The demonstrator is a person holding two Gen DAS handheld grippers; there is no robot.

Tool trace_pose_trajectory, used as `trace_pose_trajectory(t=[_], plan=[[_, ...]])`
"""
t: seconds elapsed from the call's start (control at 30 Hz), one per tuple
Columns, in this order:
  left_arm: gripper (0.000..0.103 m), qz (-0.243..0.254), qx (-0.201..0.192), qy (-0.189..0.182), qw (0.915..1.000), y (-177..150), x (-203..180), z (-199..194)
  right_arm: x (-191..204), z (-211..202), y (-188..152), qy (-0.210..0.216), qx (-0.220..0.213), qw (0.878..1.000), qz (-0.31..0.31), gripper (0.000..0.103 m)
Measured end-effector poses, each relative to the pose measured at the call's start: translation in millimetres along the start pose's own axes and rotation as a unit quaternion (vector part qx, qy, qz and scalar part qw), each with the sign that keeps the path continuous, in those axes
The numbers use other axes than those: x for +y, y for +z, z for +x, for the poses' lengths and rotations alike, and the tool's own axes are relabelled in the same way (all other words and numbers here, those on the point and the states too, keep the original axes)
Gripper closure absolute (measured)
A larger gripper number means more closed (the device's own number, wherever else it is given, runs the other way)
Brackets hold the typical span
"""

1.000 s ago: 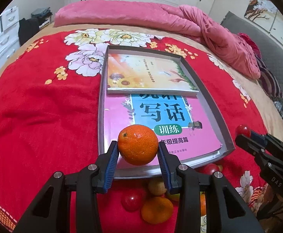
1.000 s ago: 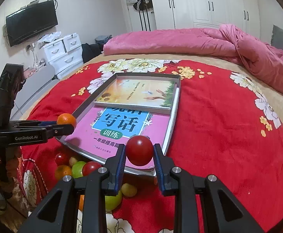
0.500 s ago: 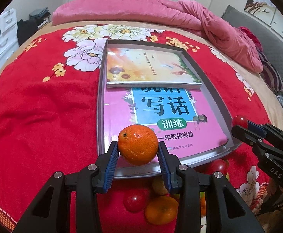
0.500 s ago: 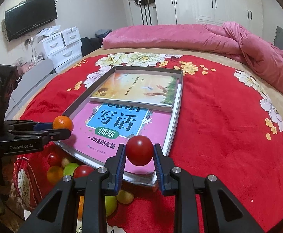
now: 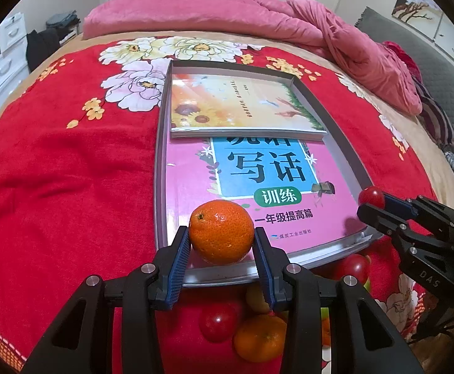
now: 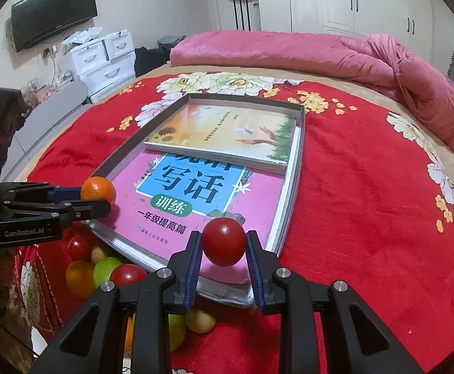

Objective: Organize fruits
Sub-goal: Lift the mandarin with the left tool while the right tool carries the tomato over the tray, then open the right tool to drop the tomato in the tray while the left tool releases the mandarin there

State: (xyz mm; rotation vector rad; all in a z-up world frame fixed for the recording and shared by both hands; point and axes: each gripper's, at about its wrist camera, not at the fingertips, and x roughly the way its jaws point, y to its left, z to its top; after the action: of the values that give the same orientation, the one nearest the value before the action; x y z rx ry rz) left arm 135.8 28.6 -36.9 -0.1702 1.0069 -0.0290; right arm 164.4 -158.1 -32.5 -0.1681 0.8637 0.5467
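My left gripper (image 5: 222, 249) is shut on an orange (image 5: 221, 232), held over the near left corner of a grey tray (image 5: 160, 168). From the right wrist view the same orange (image 6: 98, 190) shows at the left in that gripper (image 6: 102, 201). My right gripper (image 6: 224, 249) is shut on a red tomato (image 6: 224, 242) above the tray's near right corner (image 6: 284, 218); in the left wrist view it (image 5: 371, 201) holds the tomato (image 5: 371, 195) at the right. Loose fruit lies in front of the tray: a red tomato (image 5: 217, 324), an orange (image 5: 259, 338), a green fruit (image 6: 105, 269).
Two books lie in the tray: a pink one (image 5: 258, 193) in front and a sunflower-covered one (image 5: 239, 106) behind. The tray rests on a red flowered blanket (image 5: 55, 187). A pink quilt (image 5: 320, 31) is bunched at the bed's far side. White drawers (image 6: 105, 62) stand left.
Both grippers have eased forward and lower over the tray's near edge, each still holding its fruit. The pile of loose fruit has not moved.
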Motion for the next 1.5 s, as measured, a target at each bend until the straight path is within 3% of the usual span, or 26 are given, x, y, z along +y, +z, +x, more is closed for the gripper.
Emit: trace_pose_trajectory(t=[0.43, 0.97, 1.5], plan=[[0.061, 0.000, 0.006, -0.003, 1.0000, -1, 0, 5, -2, 8, -4, -0.020, 0.020, 1.000, -0.005, 0.074], [0.061, 0.001, 0.005, -0.004, 1.0000, -1, -1, 5, -1, 6, -5, -0.011, 0.015, 1.000, -0.004, 0.073], [0.060, 0.003, 0.004, -0.011, 0.9999, -1, 1, 5, 1, -14, -9, -0.004, -0.022, 1.000, 0.010, 0.052]])
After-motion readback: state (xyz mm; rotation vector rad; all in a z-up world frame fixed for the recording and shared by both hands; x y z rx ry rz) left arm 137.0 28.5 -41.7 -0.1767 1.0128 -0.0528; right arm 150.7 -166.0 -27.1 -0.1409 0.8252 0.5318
